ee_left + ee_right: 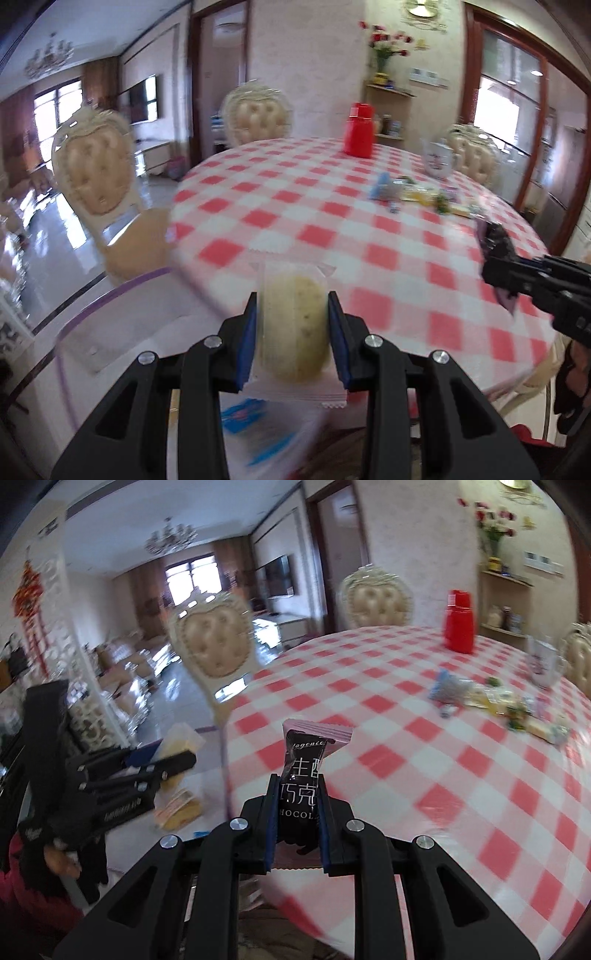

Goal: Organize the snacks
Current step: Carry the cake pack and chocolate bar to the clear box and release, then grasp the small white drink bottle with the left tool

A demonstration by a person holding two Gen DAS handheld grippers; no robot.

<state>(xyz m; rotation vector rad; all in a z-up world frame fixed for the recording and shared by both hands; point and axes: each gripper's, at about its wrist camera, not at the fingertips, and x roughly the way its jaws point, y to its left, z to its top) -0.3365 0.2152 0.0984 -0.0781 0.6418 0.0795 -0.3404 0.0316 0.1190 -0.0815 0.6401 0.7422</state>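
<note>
The left gripper [291, 306] has its blue-padded jaws closed on a pale, round cake in a clear crinkly wrapper [293, 325] with serrated ends, held up above the near rim of the round counter [295, 206], over a clear, purple-edged bin [110, 325]. The right gripper [298, 786] has its jaws pinched tight on a slim, glossy black chocolate packet [301, 775] printed "HOCOL" under Chinese characters. The red-and-white checked cloth lies broad and bare nearby; a loose pile of snacks [495, 705] sits far across, near a red jug [460, 622].
</note>
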